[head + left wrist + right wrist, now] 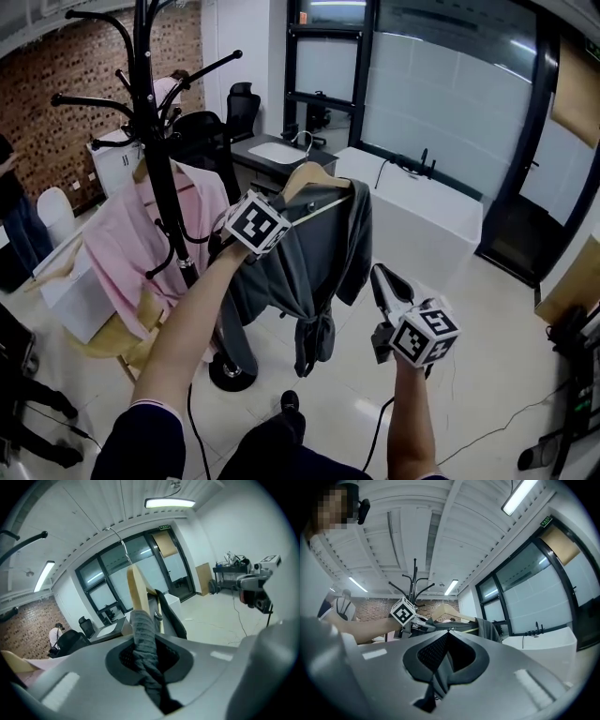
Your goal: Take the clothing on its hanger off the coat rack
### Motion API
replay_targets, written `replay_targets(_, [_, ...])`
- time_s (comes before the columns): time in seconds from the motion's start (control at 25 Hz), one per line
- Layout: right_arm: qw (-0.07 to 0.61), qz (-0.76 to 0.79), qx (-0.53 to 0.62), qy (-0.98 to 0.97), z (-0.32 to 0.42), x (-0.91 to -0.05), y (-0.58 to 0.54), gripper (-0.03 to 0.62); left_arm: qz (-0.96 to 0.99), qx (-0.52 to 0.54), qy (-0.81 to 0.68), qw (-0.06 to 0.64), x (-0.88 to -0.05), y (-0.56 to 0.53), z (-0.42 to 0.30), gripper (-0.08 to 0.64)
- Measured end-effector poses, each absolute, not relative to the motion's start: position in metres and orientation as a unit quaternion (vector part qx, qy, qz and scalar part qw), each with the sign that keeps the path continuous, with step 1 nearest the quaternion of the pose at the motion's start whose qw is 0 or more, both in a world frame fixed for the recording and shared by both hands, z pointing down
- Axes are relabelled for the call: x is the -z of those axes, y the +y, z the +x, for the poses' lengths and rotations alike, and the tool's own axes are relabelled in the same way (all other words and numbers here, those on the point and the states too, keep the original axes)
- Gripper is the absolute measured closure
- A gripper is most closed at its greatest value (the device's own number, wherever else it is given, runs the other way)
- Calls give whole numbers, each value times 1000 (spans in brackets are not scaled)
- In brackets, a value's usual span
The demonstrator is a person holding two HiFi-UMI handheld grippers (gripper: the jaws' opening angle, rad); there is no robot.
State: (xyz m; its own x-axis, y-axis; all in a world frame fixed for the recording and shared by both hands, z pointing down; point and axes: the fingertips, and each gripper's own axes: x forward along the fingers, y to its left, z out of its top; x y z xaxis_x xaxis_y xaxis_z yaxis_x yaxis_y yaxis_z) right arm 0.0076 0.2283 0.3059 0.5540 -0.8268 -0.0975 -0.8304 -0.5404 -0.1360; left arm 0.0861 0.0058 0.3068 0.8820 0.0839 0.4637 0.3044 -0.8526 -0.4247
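Head view: coat rack (150, 112) top cut by edge; lower pole behind grey garment (319, 253).

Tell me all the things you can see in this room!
coat rack: one, black, standing left of middle
pink garment: one, pale pink, hanging on the coat rack
grey garment: one, dark grey, right of the coat rack, on the hanger
hanger: one, light wood, inside the grey garment's shoulders
counter: one, white, behind the grey garment
office chair: one, black, far back
left hand-held gripper: one, grey, shut on the grey garment beside the hanger
right hand-held gripper: one, grey, shut and empty, lower right
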Motion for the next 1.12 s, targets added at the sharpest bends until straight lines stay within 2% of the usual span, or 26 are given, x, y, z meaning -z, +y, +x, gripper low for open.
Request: replay_targets(1.12, [93,-847,-20,523,369,-300,128,591,-936,220,-85,261,-311,-78,424,532])
